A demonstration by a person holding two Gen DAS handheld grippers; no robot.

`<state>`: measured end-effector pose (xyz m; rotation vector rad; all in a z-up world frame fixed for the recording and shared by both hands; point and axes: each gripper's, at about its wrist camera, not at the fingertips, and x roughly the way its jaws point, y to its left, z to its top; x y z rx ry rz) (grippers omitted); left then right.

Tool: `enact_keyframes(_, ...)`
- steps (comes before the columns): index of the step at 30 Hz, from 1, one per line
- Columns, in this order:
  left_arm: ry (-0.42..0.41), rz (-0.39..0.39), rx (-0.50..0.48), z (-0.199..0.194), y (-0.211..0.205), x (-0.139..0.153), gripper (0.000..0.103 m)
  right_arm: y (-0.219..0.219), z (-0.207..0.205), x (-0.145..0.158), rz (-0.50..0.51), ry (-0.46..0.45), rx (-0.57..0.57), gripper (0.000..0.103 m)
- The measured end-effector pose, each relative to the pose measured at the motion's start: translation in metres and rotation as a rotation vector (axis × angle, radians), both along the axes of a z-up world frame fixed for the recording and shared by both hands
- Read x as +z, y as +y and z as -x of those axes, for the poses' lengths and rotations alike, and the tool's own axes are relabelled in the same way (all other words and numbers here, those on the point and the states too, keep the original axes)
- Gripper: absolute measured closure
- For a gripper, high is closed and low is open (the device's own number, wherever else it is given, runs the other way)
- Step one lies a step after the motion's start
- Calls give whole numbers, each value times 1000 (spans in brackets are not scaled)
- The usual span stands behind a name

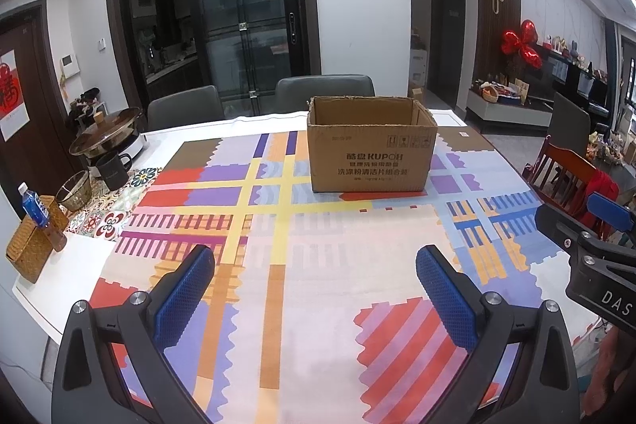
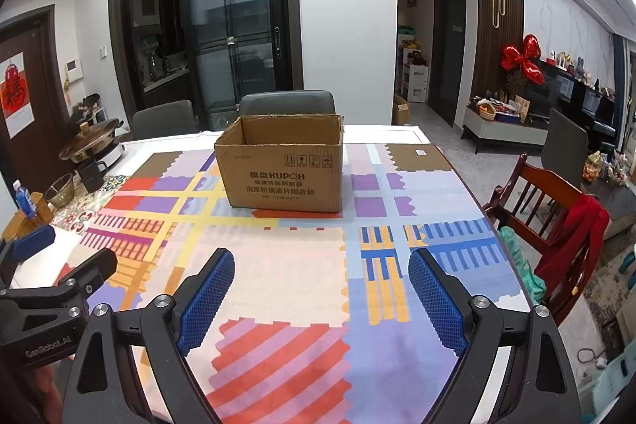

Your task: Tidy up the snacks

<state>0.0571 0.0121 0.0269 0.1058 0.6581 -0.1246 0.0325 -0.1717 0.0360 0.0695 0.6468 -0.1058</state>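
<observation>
So this looks like the very start of the snack sorting: both sets of tongs just hover over the near edge of the surface, pointing down at the patchwork cloth, and nothing's been picked up. The left tongs are spread wide with nothing between the blue pads, and the right tongs are released too, also empty. The cardboard box sits toward the far edge, roughly in the middle, top flaps gone and open side up, brown with printed lettering on the front, a bit scruffy along the rim. From these angles I can't see down into it, and honestly I can't spot a single snack anywhere on the cloth. My guess is the next move means finding the snacks first, then grabbing one and carrying it over the box's rim.
</observation>
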Motion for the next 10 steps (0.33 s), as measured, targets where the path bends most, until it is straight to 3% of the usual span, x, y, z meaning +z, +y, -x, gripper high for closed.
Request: enact_keyframes(10,-7,-5,-7,3,-2,-2,0,1,1,-1,1,-1,1,13)
